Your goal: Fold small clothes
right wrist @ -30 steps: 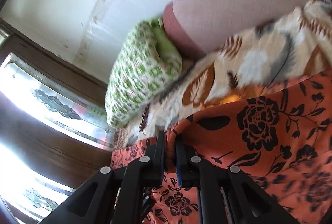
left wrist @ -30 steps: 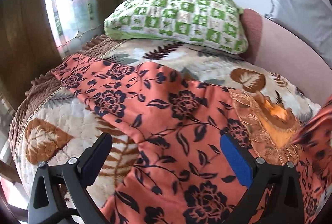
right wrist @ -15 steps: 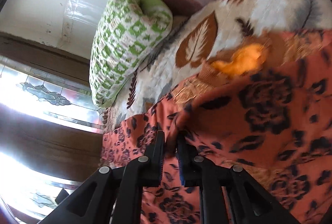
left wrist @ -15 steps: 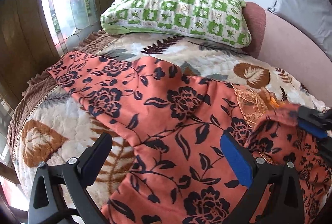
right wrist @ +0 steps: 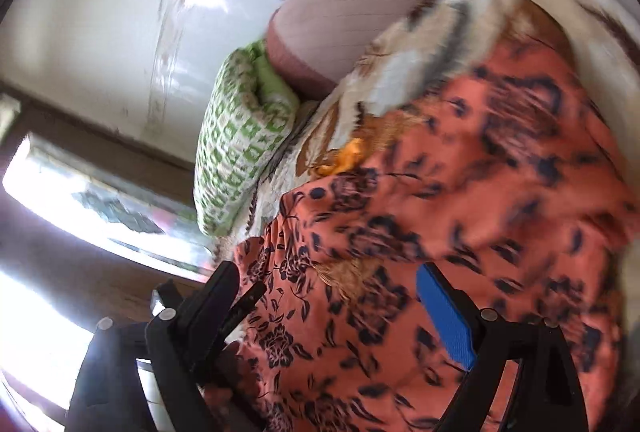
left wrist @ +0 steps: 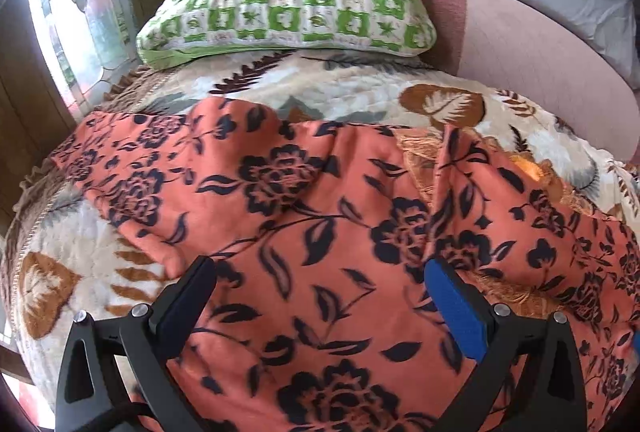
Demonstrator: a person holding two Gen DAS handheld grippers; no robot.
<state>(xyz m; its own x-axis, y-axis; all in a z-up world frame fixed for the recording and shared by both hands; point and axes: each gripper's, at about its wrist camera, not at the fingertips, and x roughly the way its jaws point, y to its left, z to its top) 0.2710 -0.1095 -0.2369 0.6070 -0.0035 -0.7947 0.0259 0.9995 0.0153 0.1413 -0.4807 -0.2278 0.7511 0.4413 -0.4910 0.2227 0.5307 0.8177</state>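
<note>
A: Looking at the right gripper (right wrist: 326, 272) now. Opening wide just now, after pinching shut on a corner a moment ago.

B: Holding anything between the jaws?

A: Holding nothing. Just hanging over the soft orange-pink cloth with dark blue flowers (right wrist: 500, 192), pads far apart, not squeezing it.

B: Meaning what for the folding?

A: Looking like one fold is done. Seeing the right side flap (left wrist: 520, 200) lying over the middle, at about 3 o'clock in the left wrist view. Hanging up in the air a moment ago, lying down flat now.

B: And the left gripper (left wrist: 320, 266)?

A: Standing open too, at 6 o'clock, gripping nothing. Hovering over the near part of the cloth; not able to tell about touching.

B: Lying where, that cloth?

A: Lying spread on the puffy cream quilt with brown leaves (left wrist: 440, 100), reaching from 9 o'clock across to 3 o'clock. Sitting past it at 12 o'clock, a green and white checked pillow (left wrist: 288, 4), not touching it.

B: Looking neat?

A: Not quite. Showing a few bumps and wrinkles near the middle, and a bit of shiny gold trim (left wrist: 416, 152) peeking out beside the flap. Sticking out long at 9 o'clock, the left side, not yet folded in. Guessing that side is needing a fold next.
</note>
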